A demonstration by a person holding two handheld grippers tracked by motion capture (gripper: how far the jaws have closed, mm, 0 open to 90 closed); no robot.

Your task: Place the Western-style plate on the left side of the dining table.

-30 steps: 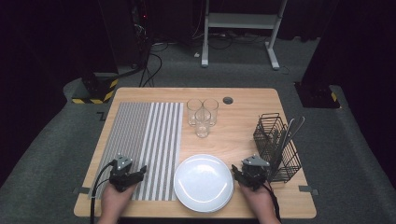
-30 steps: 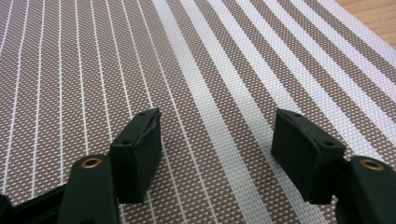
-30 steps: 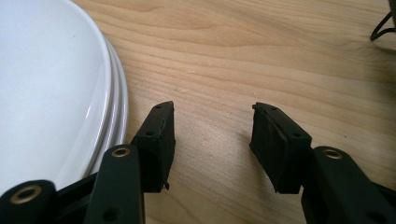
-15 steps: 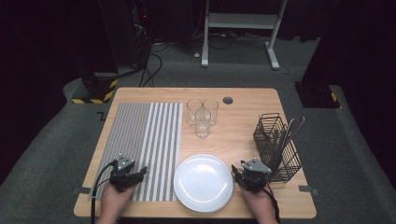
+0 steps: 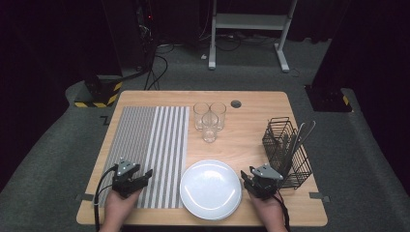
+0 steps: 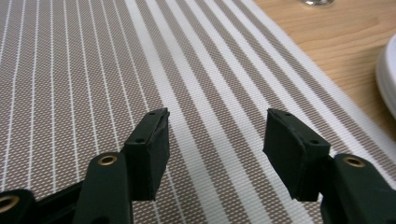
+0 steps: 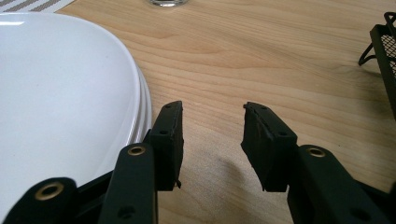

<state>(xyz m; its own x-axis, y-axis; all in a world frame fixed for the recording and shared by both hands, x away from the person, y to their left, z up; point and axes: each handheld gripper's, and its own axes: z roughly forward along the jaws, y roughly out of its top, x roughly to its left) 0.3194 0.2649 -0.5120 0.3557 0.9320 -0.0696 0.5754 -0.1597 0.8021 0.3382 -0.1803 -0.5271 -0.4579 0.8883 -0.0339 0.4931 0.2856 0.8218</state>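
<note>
My left gripper point(image 5: 141, 177) rests low over the near left part of a striped grey placemat point(image 5: 150, 140). In the left gripper view its jaws point(image 6: 215, 135) stand open over the placemat point(image 6: 93, 70); they have just been closing a little, with nothing between them. My right gripper point(image 5: 246, 180) sits at the right rim of a white plate point(image 5: 210, 189) near the front edge. In the right gripper view its jaws point(image 7: 212, 135) are open over bare wood beside the plate point(image 7: 60, 93), which looks like a stack of two. They have just been closing, with nothing between them.
Three clear glasses point(image 5: 209, 121) stand together at the middle back of the wooden table point(image 5: 241, 140). A black wire basket point(image 5: 285, 150) with cutlery stands at the right, just behind my right gripper. A dark round grommet point(image 5: 236, 103) sits near the back edge.
Both hands stay where they were. The jaws of both grippers look slightly narrower than before.
</note>
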